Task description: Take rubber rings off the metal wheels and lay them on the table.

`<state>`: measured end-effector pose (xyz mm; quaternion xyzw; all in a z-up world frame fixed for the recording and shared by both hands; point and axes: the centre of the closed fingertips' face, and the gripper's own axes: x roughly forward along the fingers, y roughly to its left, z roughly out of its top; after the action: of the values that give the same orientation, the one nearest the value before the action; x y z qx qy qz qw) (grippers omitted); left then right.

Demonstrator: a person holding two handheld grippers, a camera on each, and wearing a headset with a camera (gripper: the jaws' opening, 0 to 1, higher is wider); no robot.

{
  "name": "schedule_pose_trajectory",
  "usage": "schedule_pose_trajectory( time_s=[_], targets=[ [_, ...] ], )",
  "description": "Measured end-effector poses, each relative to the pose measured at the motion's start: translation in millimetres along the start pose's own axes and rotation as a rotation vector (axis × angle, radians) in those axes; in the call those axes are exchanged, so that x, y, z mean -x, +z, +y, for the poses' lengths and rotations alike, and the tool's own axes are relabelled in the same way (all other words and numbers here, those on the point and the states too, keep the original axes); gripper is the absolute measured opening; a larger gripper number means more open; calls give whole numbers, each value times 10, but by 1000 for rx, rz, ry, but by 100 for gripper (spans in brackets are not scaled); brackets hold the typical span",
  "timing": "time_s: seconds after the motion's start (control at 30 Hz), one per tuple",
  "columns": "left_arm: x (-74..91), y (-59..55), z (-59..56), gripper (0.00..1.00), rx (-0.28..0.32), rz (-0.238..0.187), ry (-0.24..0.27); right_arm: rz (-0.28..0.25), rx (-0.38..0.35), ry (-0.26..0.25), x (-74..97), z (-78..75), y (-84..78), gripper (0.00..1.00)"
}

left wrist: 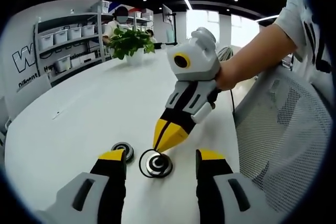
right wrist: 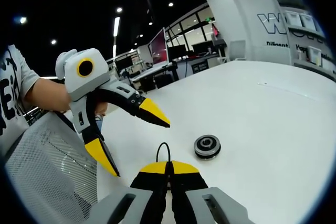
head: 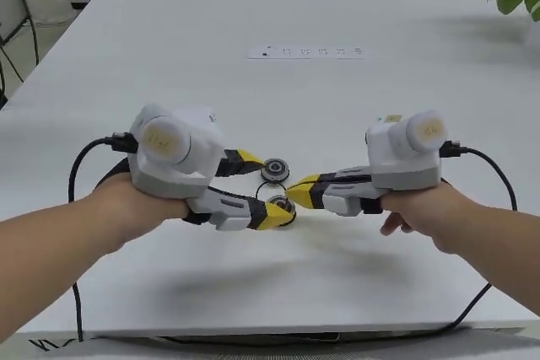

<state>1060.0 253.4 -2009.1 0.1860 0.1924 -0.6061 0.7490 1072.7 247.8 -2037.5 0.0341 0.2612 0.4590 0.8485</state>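
right tongs [right wrist: 169, 168] pinch shut on the rubber ring [right wrist: 164, 149], a loop of it lifted off the near metal wheel [left wrist: 157, 166], which sits on the counter [head: 337, 6] between the wide-open left tongs [left wrist: 161, 157] (unclamped, it seems). pulling now could drag the wheel or flick the ring into the second wheel [right wrist: 207, 146] beside. near edge close; open room ahead.

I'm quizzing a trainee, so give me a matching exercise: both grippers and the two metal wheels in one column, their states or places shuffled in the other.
1 left gripper
2 right gripper
3 nearer wheel
4 farther wheel

A jaws shut on the rubber ring
B between open jaws
C outside the jaws, ungripped
D jaws open

Pairs: 1-D, 2-A, 3-B, 4-C
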Motion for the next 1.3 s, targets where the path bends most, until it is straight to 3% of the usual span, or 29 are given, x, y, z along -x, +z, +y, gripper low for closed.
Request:
schedule_pose_trajectory(
  time_s=[0.47,0.97,1.3],
  targets=[
    [186,119,31,74,28,-53,32,-25,-8,15,-15,81,83,0],
    [432,106,80,95,43,-86,79,-43,-17,40,-87,165,173,0],
    [608,-4,101,99,71,-93,102,-43,-20,57,-168,210,200,0]
  ],
)
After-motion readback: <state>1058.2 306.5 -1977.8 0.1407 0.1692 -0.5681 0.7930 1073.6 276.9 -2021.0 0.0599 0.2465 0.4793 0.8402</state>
